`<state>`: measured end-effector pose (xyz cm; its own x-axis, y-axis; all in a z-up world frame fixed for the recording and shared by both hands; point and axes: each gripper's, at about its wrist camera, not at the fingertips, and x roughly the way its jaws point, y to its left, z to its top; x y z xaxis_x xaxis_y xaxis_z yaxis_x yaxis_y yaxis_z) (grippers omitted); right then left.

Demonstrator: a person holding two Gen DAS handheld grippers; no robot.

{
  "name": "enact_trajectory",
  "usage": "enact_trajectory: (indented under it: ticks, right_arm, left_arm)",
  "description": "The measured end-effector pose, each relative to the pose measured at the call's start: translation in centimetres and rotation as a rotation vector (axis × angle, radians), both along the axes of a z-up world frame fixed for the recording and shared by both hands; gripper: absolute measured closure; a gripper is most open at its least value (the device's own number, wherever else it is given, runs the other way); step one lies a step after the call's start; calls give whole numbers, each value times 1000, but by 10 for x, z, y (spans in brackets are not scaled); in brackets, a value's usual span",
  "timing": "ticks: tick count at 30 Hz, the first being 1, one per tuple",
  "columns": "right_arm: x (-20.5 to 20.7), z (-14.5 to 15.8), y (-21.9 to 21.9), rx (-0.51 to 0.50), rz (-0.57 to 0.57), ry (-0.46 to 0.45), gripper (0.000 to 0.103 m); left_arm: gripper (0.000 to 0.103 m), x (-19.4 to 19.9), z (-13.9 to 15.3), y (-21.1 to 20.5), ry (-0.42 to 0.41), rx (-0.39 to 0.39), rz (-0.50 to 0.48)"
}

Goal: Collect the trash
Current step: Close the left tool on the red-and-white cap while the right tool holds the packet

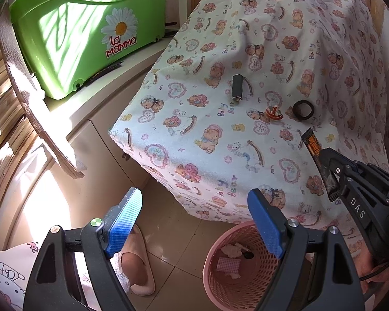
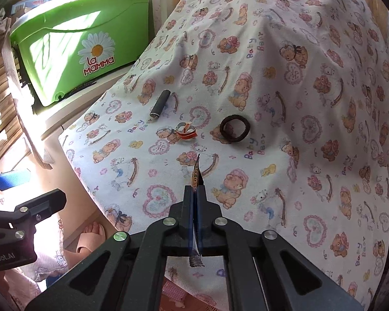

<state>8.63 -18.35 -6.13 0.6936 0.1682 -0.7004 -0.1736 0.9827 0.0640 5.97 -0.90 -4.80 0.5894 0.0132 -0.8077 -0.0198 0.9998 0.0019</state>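
Observation:
My right gripper [image 2: 195, 190] is shut on a thin black and orange sachet wrapper [image 2: 196, 173], held above the bear-print cloth [image 2: 285, 90]. In the left wrist view the wrapper [image 1: 313, 146] sticks out of that gripper [image 1: 329, 159] at the right. On the cloth lie a dark rolled tube [image 2: 159, 103], an orange and white curled strip [image 2: 186, 131] and a dark brown ring [image 2: 234, 129]. My left gripper [image 1: 197, 223] is open and empty, above the floor next to a pink mesh trash basket [image 1: 220, 280] that holds paper scraps.
A green "La Mamma" tub [image 1: 88, 31] stands on a cream cabinet [image 1: 96, 119] at the left. A foot in a beige slipper [image 1: 138, 264] is on the tiled floor beside the basket. Wooden slats [image 1: 2, 119] run along the far left.

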Motion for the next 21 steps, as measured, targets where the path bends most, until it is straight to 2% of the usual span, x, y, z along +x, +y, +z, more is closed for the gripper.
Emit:
enact_trajectory:
  ticks: [7,14,17,21]
  right_arm:
    - [-5,19,-31,60,-87,-33,100]
    - [-5,26,-70,218,-140,7,100]
    - [-4,23,-88,336,-131,60,100]
    - [6,-1,-107,535,-103,209,100]
  left_arm:
    - [21,0,-2,-2,1,5,-3]
    - [21,-1,-2,-3,-2,11,-6]
    - [21,-1,-2,-3,1,6,-6]
    - [21,-1,0,-4,0,0,-9]
